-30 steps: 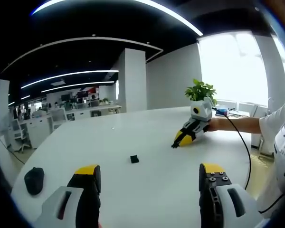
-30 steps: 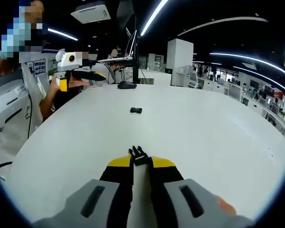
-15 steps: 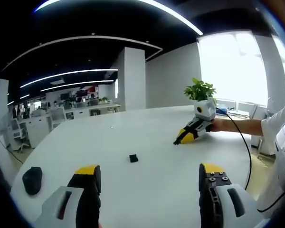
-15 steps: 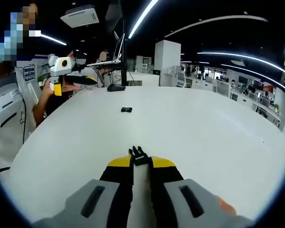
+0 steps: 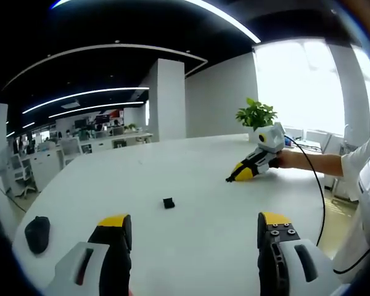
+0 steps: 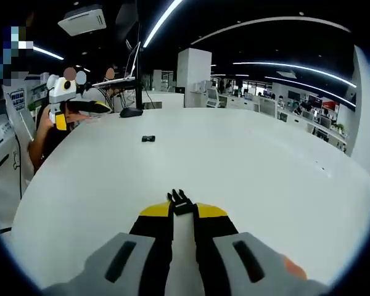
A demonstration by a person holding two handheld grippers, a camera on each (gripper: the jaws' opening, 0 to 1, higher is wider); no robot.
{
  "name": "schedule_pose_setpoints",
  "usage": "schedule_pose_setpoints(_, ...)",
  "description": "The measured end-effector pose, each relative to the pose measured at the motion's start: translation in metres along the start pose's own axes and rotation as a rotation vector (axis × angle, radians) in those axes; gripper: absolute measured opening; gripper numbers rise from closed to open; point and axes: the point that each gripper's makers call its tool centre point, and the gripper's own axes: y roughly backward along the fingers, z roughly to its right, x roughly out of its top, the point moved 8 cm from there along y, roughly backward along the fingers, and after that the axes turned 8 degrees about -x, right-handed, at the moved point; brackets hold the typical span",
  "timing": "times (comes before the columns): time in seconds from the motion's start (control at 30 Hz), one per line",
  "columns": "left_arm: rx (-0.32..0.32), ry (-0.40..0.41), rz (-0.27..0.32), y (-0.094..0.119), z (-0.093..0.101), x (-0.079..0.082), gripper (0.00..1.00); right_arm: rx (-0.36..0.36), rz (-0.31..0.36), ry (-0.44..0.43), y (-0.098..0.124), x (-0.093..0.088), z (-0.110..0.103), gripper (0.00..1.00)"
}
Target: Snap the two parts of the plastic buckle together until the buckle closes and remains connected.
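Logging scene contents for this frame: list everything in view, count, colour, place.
pronged buckle part: 1, black, clamped at the right gripper's tips
loose buckle part: 1, black, lying mid-table
computer mouse: 1, black, near the table edge
table: 1, white, large and rounded
potted plant: 1, green, at the far edge
cable: 1, black, trailing from the right gripper
left gripper: 1, yellow-tipped, jaws wide apart, holding nothing
right gripper: 1, yellow-tipped, shut
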Motion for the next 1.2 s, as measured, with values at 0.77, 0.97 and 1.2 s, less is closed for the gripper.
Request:
schedule_pose_setpoints(0.77,-0.011,0.012,0.006,-0.005,-0.006,0.001,0.85,-0.007,0.056,-0.014,0.007,0.009,-0.003,0.18)
schedule_pose_setpoints(0.97,-0.034,0.049,0.03,-0.017,-0.012,0.005,0.86,-0.01,0.081,-0.024,0.011,0.013,-0.003,0.18)
schedule_pose_setpoints(1.2,-0.097,0.03,0.092,-0.036,-0.025,0.012,0.73,-0.027,0.125,-0.015,0.02,0.021,-0.006,0.18)
